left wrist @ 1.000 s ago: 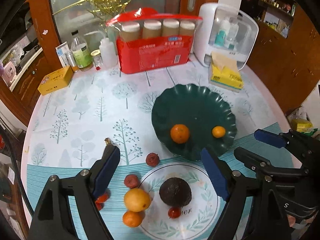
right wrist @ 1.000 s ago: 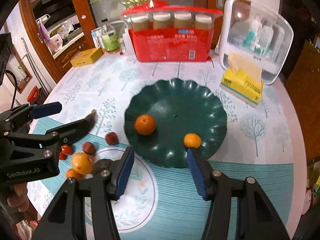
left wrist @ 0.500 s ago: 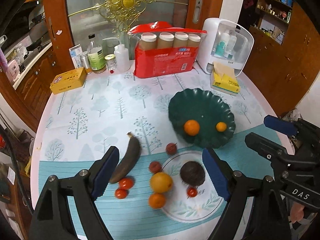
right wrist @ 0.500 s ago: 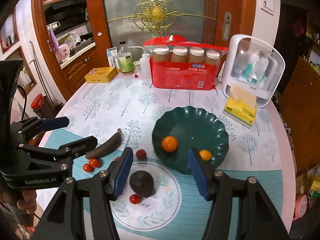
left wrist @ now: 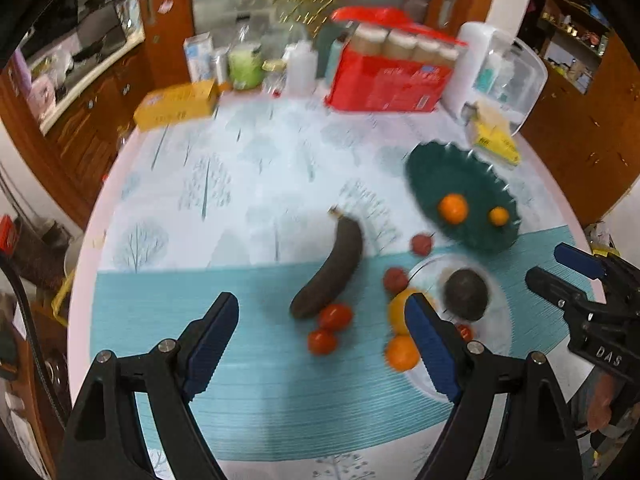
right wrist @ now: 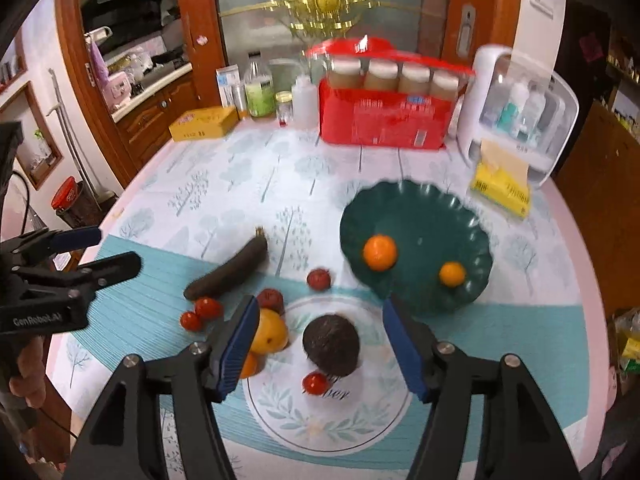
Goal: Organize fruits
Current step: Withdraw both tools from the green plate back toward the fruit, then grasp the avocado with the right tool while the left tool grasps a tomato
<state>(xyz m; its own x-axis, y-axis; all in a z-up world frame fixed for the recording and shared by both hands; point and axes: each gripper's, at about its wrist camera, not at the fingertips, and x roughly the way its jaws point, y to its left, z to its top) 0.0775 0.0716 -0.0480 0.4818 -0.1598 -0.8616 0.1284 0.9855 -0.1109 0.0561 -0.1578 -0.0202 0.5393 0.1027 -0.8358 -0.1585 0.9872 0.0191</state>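
On the round worktop, covered with a tree-print cloth and a teal mat, the fruit lies in two groups. A dark green scalloped plate holds a large orange and a smaller orange, well apart from each other. Nearer the cameras, a white leaf-rimmed plate carries a dark avocado with a cherry tomato just in front of it. At that plate's left edge sit a yellow-orange citrus and a small orange, both partly hidden behind the right gripper's left blue pad. Two small dark red fruits lie between the plates and the blackened banana, which lies slantwise across the border of the mat, with two tomatoes near its lower end. The right gripper hangs above the white plate, its jaws opening with nothing pressed between them; seen from its camera the avocado falls in the gap between the pads, though it rests on the plate below them. The left gripper hovers over the teal mat with jaws spread wide and empty; in its blurred view the banana's lower end and the two tomatoes lie in the gap ahead of the pads, while the citrus and avocado sit at and beyond its right pad. At the far edge stand a red package, a yellow box and bottles.
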